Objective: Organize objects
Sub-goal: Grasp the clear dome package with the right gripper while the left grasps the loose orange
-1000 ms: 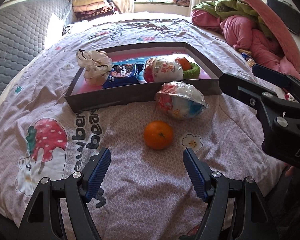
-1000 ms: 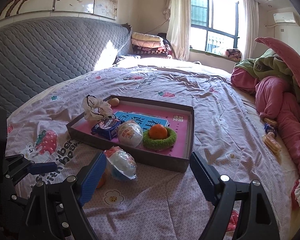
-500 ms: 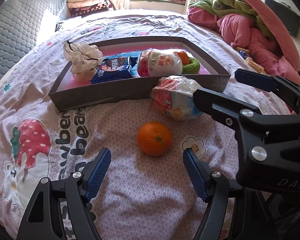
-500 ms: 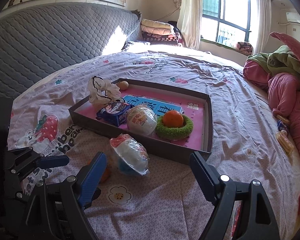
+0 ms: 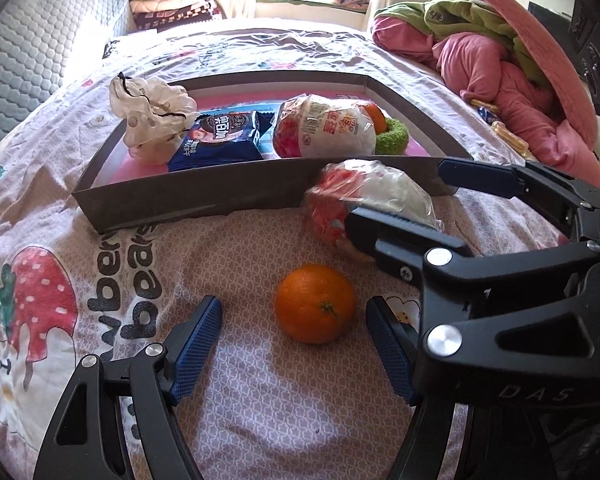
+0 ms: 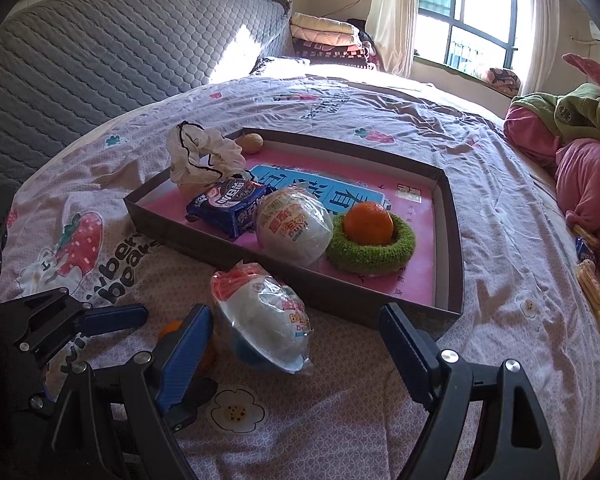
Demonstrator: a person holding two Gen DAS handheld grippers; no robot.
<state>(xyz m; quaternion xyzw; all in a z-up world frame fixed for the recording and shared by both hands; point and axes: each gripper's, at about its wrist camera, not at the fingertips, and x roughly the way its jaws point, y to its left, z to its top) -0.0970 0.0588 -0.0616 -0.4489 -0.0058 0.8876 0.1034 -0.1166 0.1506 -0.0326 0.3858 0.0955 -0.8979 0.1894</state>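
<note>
- A round orange (image 5: 315, 303), glossy with a small green stem scar, lies on the bed (image 5: 260, 400) just near of the shallow grey tray (image 5: 188, 194).
- The left tongs (image 5: 294, 344) are released, blue pads either side of the orange, not touching.
- A plastic-wrapped egg-shaped toy (image 6: 265, 322), white with a red end and a blue one, lies against the tray's near wall.
- The right tongs (image 6: 296, 354) gape wide around it, apart from it.

Glossy plastic wrap (image 6: 266, 322) — matt cardboard tray (image 6: 340, 300)
</note>
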